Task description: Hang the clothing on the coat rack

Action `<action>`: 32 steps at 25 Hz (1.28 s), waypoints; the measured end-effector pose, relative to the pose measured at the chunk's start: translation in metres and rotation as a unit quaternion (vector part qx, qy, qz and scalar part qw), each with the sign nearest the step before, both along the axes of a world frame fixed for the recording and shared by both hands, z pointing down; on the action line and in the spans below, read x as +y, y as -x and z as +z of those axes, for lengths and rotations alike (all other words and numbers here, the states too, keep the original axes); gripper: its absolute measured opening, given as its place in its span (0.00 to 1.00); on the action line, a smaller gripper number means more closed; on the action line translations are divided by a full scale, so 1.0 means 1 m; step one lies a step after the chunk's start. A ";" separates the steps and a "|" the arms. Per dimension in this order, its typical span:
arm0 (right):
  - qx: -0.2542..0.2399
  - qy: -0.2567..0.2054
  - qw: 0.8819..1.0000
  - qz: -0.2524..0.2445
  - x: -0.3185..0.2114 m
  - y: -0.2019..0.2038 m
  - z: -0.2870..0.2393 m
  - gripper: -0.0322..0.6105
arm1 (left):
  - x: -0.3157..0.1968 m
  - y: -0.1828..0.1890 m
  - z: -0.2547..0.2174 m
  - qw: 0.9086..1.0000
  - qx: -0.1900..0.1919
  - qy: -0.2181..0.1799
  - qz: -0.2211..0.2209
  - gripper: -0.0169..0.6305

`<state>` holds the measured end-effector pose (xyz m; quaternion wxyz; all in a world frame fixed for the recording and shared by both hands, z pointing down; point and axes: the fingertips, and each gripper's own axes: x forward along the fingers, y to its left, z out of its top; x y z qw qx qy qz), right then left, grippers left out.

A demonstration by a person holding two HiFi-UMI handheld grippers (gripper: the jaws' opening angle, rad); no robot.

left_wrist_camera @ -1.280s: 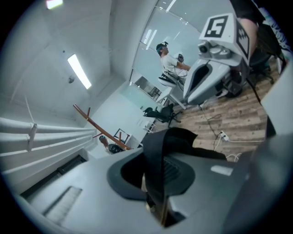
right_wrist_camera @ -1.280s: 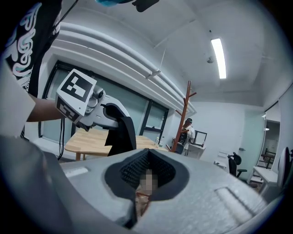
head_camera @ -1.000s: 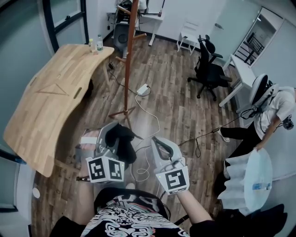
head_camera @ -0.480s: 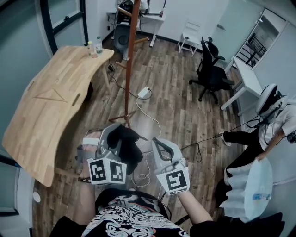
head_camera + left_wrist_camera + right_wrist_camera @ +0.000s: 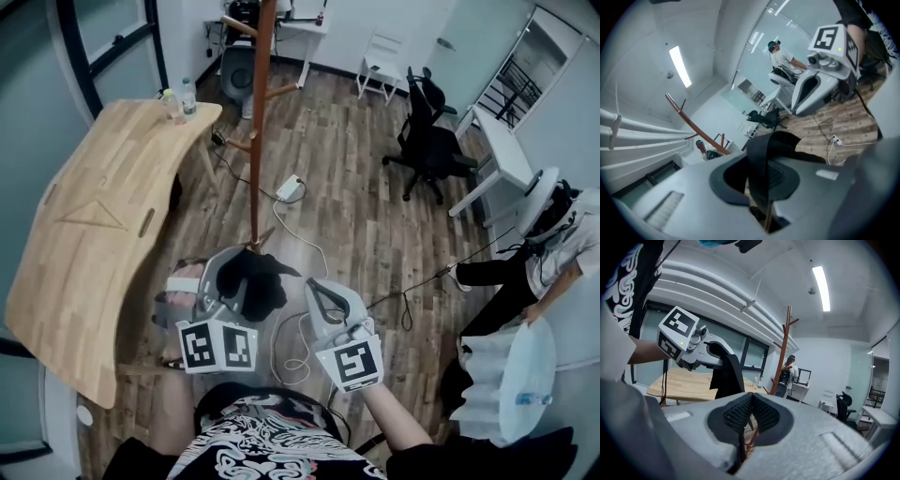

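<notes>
The left tongs [image 5: 232, 270], clamping the black garment [image 5: 264, 283], are nearing the coat rack [image 5: 258, 112], so hanging is coming; the right tongs [image 5: 315, 289] are riding closed, empty.

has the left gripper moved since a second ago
Yes: the left gripper, shut on the black clothing, has come a little nearer the foot of the coat rack in the head view.

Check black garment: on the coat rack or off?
Off. The black garment hangs pinched in the jaws of the left gripper; visible pegs of the coat rack are bare.
</notes>
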<state>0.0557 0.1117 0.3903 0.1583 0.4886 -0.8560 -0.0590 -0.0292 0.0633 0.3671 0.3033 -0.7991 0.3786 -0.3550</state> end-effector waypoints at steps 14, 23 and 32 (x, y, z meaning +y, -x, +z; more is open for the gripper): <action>-0.005 0.020 1.000 -0.001 -0.093 0.037 0.016 0.05 | -0.094 0.026 -0.003 1.000 -0.006 0.000 0.022 0.07; 0.011 0.030 0.999 -0.002 -0.120 0.048 0.025 0.05 | -0.118 0.029 0.004 0.999 0.001 0.004 0.035 0.07; 0.008 0.046 0.999 0.006 -0.136 0.045 0.030 0.06 | -0.132 0.021 0.002 0.999 0.003 0.006 0.048 0.07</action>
